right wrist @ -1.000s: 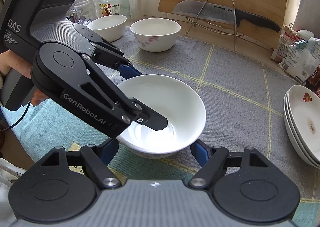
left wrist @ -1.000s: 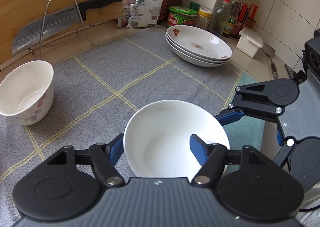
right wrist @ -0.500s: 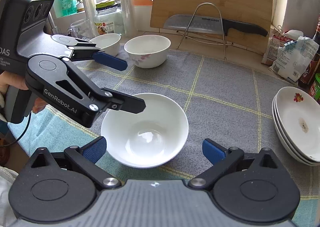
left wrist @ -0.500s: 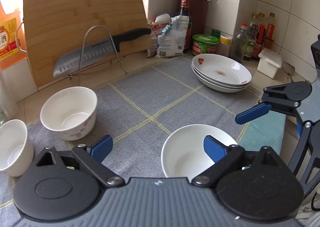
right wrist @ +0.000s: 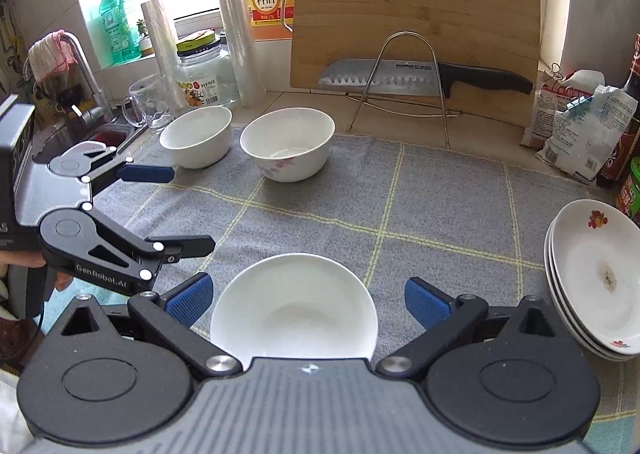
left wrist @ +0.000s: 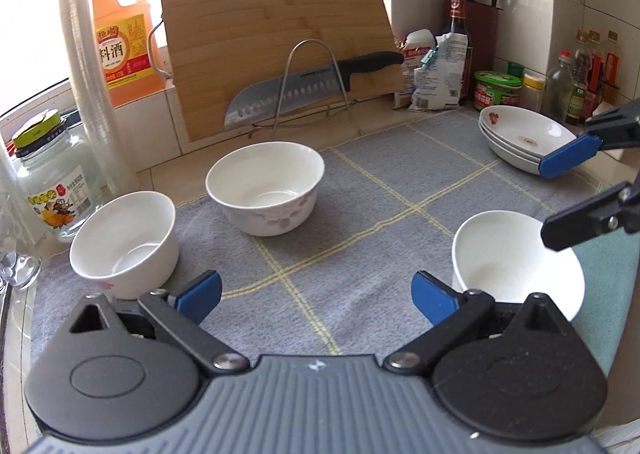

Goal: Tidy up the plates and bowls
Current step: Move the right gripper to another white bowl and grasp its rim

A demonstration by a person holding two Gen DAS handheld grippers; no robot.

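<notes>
A plain white bowl [right wrist: 294,310] [left wrist: 516,260] stands on the grey mat, between the open jaws of my right gripper [right wrist: 308,300], untouched. My left gripper [left wrist: 316,296] is open and empty over the mat, to the left of that bowl; it also shows in the right wrist view [right wrist: 172,210]. My right gripper shows at the right edge of the left wrist view [left wrist: 560,200]. A flowered bowl [left wrist: 266,190] [right wrist: 288,150] and a smaller white bowl [left wrist: 124,244] [right wrist: 196,136] stand further back. A stack of three flowered plates [right wrist: 592,278] [left wrist: 524,138] sits at the right.
A bamboo cutting board [right wrist: 416,22] leans on the back wall behind a knife [right wrist: 424,78] on a wire rack. Jars, a glass mug [right wrist: 146,108] and a sink lie at the left. Packets and bottles [left wrist: 436,66] crowd the back right corner.
My left gripper let go of the plain white bowl, pulled back and swung left. My right gripper also drew back; the bowl stays on the mat.
</notes>
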